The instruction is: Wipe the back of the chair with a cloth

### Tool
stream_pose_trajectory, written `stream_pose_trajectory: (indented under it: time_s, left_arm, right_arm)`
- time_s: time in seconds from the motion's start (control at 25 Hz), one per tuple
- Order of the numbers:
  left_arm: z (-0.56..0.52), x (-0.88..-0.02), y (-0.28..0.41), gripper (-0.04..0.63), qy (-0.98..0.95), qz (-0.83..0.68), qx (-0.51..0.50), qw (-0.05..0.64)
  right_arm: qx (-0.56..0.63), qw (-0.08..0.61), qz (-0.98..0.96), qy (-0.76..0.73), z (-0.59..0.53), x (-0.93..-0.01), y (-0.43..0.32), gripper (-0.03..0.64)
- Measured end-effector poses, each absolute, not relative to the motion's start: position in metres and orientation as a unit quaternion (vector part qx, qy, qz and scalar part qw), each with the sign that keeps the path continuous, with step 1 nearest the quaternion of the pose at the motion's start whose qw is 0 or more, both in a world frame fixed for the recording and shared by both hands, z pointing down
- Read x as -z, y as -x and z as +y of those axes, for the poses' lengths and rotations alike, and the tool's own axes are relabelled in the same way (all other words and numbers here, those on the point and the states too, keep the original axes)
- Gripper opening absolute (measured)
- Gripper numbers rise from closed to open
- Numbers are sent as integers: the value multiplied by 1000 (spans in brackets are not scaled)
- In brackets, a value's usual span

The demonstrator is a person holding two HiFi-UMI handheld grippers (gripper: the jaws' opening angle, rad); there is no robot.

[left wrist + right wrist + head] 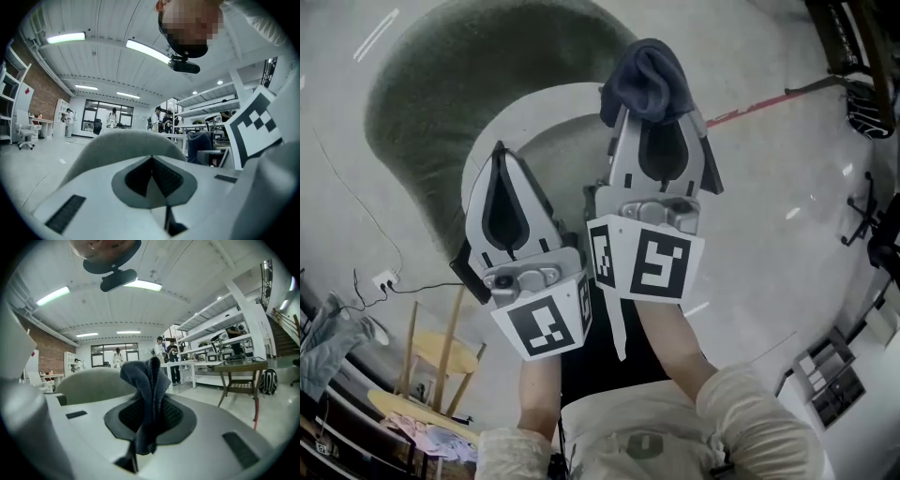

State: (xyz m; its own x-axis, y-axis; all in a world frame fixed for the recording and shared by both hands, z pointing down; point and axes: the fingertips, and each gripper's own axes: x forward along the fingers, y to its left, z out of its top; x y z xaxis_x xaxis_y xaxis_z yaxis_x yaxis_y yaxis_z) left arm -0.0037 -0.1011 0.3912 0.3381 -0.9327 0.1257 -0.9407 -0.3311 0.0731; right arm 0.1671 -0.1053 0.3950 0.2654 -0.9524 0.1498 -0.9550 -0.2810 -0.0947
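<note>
Right tongs (656, 111), nearest my eye with the left pair, are clamped shut on the cloth (646, 77). I note the grip takes it at a fold, so a bunched wad stands beyond the tips. I judge this is deliberate: the wad serves as the rubbing pad and keeps the hard tips off the upholstery.

Cloth: dark blue-grey, thick, soft-napped, crumpled into upright folds, with one tail hanging down between the jaws in the right gripper view (146, 380). It is held above the chair (487, 75), over the inner edge of its curved back. Whether it touches, I cannot tell.

Chair: tub-shaped, with a rounded grey-green back that looks matte and unmarked from here.

Left tongs (500, 161) are closed on nothing, jaws meeting. They ride just beside the right pair, idle, I judge to keep clear of the wiping.

Beyond: pale floor (750, 187), and a wooden stool (441, 356) well apart.
</note>
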Motion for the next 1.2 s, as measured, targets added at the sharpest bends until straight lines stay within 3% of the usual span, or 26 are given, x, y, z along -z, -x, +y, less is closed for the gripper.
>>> stream_pose_trajectory:
  time_s: [0.44,0.68,1.2]
  left_arm:
    - [-154,-240,-1,15,-762,-647,-6,17]
    - [-120,-162,16,15,-744,-668,-15,18]
    - [-64,-145,13,15,-741,-669,-30,43]
  right_arm:
    - [-87,11,-750,-655,-173,-264,-138,58]
    - [-93,29,-798,-595,-138,-184,-118,58]
    - [-76,102,-834,-538,-83,-164,-109,58]
